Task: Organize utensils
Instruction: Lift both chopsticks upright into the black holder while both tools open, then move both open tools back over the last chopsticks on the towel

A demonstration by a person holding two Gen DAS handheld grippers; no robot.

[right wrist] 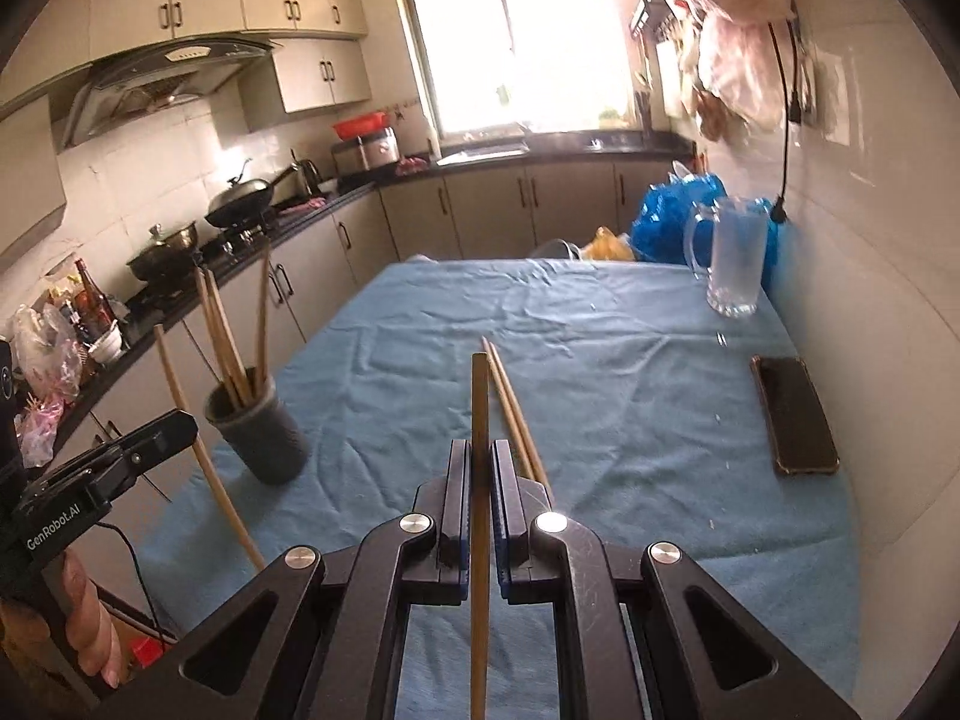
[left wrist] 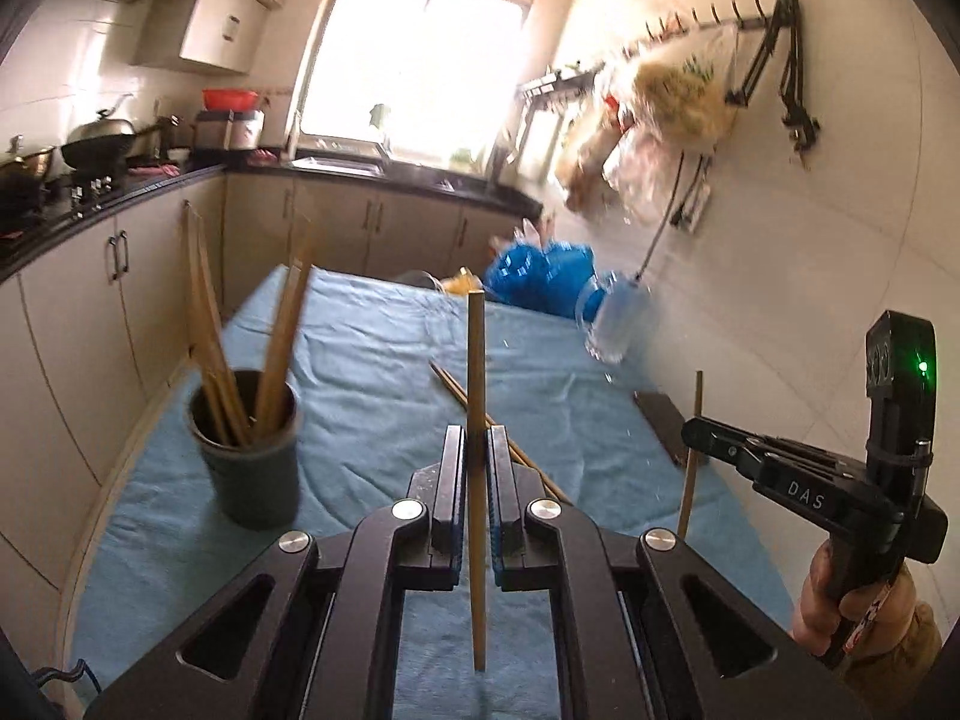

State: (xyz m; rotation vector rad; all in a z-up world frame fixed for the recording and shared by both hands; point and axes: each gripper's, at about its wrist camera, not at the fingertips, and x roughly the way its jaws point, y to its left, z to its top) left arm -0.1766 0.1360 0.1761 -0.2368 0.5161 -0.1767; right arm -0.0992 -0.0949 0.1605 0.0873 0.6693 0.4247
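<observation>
Left gripper (left wrist: pixel 477 450) clamped shut on a single chopstick (left wrist: pixel 477 480) — pale wood, plain and straight, standing nearly upright between the blue pads, tip well above the jaws and tail hanging below them. Right gripper (right wrist: pixel 480 468) likewise closed tight on its own chopstick (right wrist: pixel 480 510), same light brown wood, held upright with a squared top end. Both raised above the blue cloth (right wrist: pixel 600 372) that covers the table. Two more loose chopsticks (right wrist: pixel 513 408) lying side by side on the cloth, just ahead of the right jaws. Dark round holder (right wrist: pixel 258 438) standing near the table's left edge, several chopsticks (right wrist: pixel 231 336) of the same wood leaning in it at different angles — somewhat blurred in the left view. Glass mug (right wrist: pixel 729 258) upright at the far right of the cloth, dark phone (right wrist: pixel 795 414) flat near the right edge. Hand (left wrist: pixel 864 618) gripping the right tool's handle, seen low at the right of the left view.
</observation>
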